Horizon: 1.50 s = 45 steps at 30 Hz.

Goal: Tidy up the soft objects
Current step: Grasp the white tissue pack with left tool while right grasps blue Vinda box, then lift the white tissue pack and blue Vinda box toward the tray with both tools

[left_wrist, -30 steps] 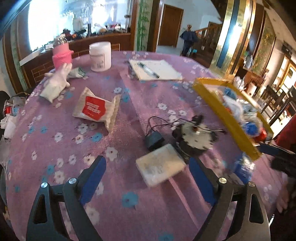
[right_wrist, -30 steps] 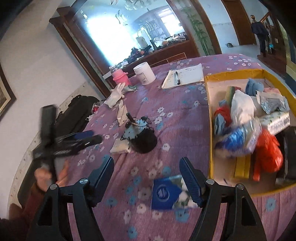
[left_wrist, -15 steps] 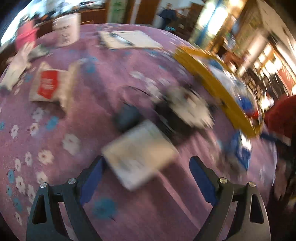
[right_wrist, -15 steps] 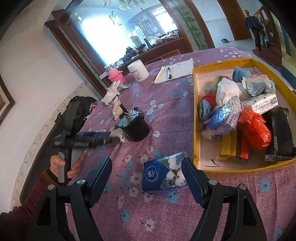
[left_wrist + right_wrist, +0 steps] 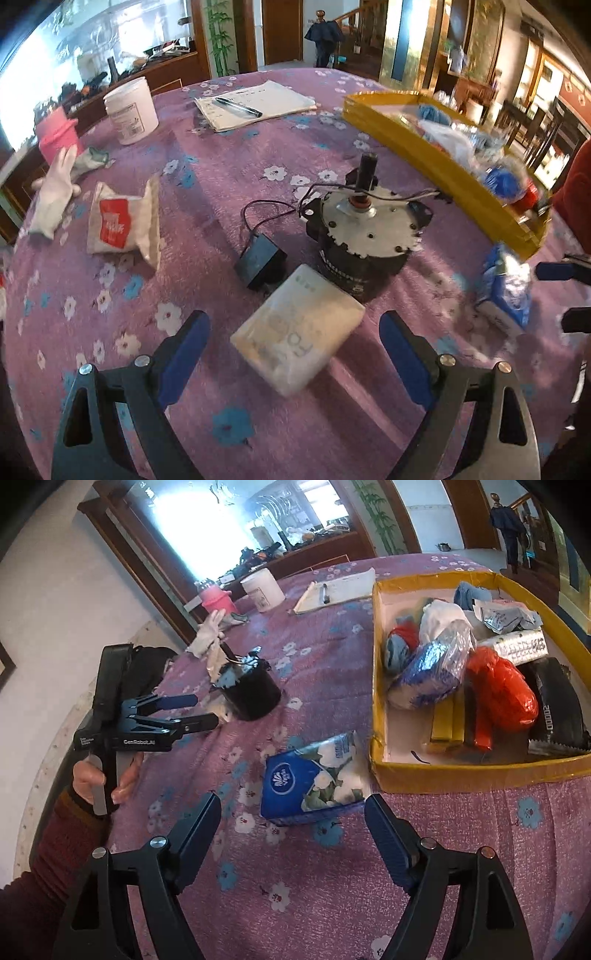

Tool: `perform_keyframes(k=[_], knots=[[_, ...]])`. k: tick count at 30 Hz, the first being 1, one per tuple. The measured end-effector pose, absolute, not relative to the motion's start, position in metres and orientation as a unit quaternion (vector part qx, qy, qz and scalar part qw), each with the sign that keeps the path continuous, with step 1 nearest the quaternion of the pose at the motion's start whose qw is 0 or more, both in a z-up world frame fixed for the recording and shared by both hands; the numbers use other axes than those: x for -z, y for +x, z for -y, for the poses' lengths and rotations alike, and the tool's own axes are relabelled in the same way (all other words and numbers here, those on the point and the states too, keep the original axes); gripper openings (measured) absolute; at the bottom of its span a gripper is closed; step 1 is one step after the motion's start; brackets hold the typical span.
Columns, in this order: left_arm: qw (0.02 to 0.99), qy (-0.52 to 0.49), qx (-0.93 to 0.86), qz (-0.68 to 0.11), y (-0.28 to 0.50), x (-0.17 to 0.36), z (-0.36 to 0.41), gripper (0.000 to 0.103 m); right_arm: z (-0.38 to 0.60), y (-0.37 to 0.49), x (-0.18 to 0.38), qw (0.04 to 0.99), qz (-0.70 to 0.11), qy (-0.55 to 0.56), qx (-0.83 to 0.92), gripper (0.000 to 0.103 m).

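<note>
White and soft, the flat plastic-wrapped tissue pack (image 5: 297, 334) now sits between my left gripper (image 5: 293, 352)'s wide-open fingers, closer than a second ago, while my right gripper (image 5: 293, 821) gapes at the blue floral tissue pack (image 5: 314, 779) beside the yellow cardboard box (image 5: 476, 771), both grabs ready.

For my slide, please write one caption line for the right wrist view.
Open right gripper faces a blue floral tissue pack lying beside a yellow cardboard box of soft items.
</note>
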<state>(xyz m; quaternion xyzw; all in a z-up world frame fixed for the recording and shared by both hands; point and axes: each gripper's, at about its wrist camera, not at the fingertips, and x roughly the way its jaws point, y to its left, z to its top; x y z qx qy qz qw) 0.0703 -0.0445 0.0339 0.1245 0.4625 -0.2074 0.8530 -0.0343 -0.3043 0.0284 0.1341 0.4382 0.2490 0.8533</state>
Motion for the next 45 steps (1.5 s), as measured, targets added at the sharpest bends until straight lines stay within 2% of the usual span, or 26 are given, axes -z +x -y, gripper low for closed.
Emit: perform_keyframes(k=[5, 6, 9, 13, 16, 19, 21, 27, 32, 35, 40, 45], knots=[[0.861, 0.135, 0.193, -0.450, 0.074, -0.024, 0.057, 0.091, 0.297, -0.025, -0.022, 0.856, -0.444, 0.125, -0.232, 0.084], [0.862, 0.136, 0.180, -0.453, 0.073, -0.021, 0.057, 0.074, 0.294, -0.023, -0.022, 0.857, -0.446, 0.118, -0.228, 0.084], [0.863, 0.113, 0.169, -0.462, 0.070, -0.022, 0.052, 0.067, 0.278, -0.017, -0.021, 0.854, -0.453, 0.109, -0.231, 0.085], [0.875, 0.092, 0.126, -0.458, 0.053, -0.031, 0.038, 0.052, 0.236, -0.021, -0.026, 0.836, -0.455, 0.074, -0.299, 0.085], [0.883, 0.065, 0.113, -0.452, 0.046, -0.034, 0.023, 0.052, 0.217, -0.029, -0.030, 0.799, -0.457, 0.083, -0.381, 0.085], [0.884, 0.049, 0.109, -0.452, 0.048, -0.030, 0.013, 0.052, 0.213, -0.025, -0.038, 0.841, -0.438, 0.002, -0.319, 0.085], [0.883, 0.041, 0.110, -0.454, 0.051, -0.026, 0.010, 0.052, 0.210, -0.019, -0.041, 0.836, -0.441, -0.033, -0.325, 0.087], [0.885, 0.050, 0.111, -0.450, 0.051, -0.024, 0.011, 0.052, 0.187, 0.007, -0.037, 0.805, -0.446, -0.139, -0.365, 0.088], [0.884, 0.076, 0.104, -0.449, 0.050, -0.019, 0.016, 0.053, 0.168, 0.017, -0.016, 0.791, -0.454, -0.176, -0.371, 0.088], [0.886, 0.083, 0.099, -0.445, 0.049, -0.018, 0.018, 0.053, 0.173, 0.022, -0.013, 0.800, -0.458, -0.129, -0.365, 0.060], [0.894, 0.087, 0.088, -0.432, 0.046, -0.020, 0.022, 0.045, 0.184, 0.012, -0.016, 0.824, -0.434, -0.093, -0.351, 0.060], [0.918, 0.089, 0.065, -0.381, 0.038, -0.037, 0.027, 0.045, 0.197, 0.009, -0.040, 0.866, -0.361, -0.053, -0.341, 0.060]])
